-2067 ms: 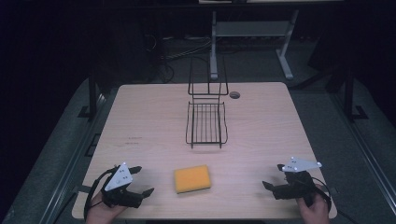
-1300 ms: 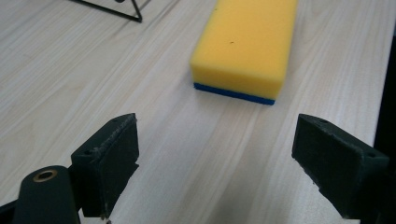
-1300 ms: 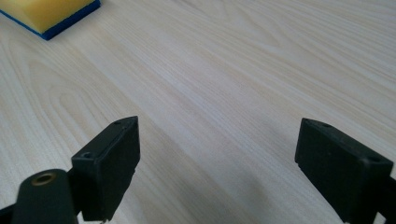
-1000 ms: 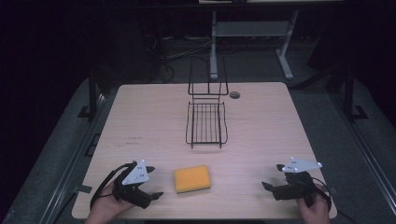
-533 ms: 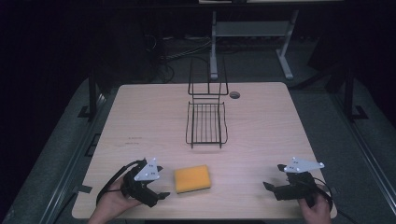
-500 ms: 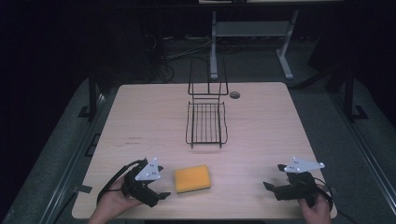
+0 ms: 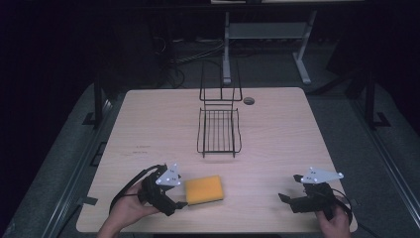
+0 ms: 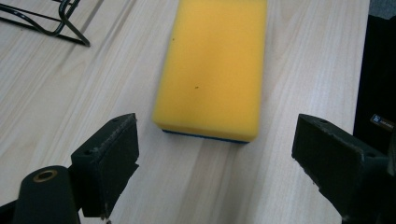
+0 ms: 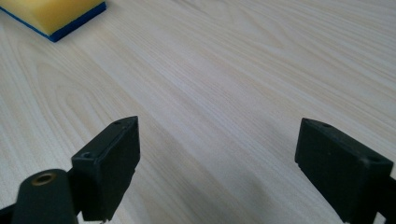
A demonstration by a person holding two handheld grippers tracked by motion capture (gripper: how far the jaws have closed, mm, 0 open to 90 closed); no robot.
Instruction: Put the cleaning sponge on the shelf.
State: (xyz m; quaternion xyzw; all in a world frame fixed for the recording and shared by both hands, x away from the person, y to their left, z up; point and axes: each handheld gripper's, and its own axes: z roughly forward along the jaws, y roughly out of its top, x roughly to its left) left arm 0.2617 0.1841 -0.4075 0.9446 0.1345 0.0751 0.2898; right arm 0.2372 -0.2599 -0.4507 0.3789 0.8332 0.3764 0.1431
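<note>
The yellow sponge (image 7: 204, 190) lies flat on the desk (image 7: 277, 129), near its front edge and a little left of centre. From the left tool (image 7: 177, 203) it sits just to the right, almost touching in the high view. In the left gripper view the sponge (image 8: 215, 65) lies straight ahead of the jaws, its near short end a little beyond the tips and roughly centred in the gap. Its long axis runs away from that tool, left to right across the desk, so the jaws would close across its narrow width. The left tool (image 8: 215, 163) stands wide apart, wider than the sponge, and holds nothing.

The sponge is a plain rectangular block, bright yellow on top with a thin dark blue layer underneath, visible along its near edge. A few small dark specks mark the top face. It looks soft, and will probably squash under a firm squeeze.

The right tool (image 7: 289, 199) rests well apart from it, near the front right corner. It is also spread open and empty, with the sponge (image 9: 51, 16) at the far left of its view. The left hand (image 7: 130, 208) is clearly the nearer one.

A black wire rack (image 7: 219, 130) stands farther back at mid-desk, beyond the sponge.
</note>
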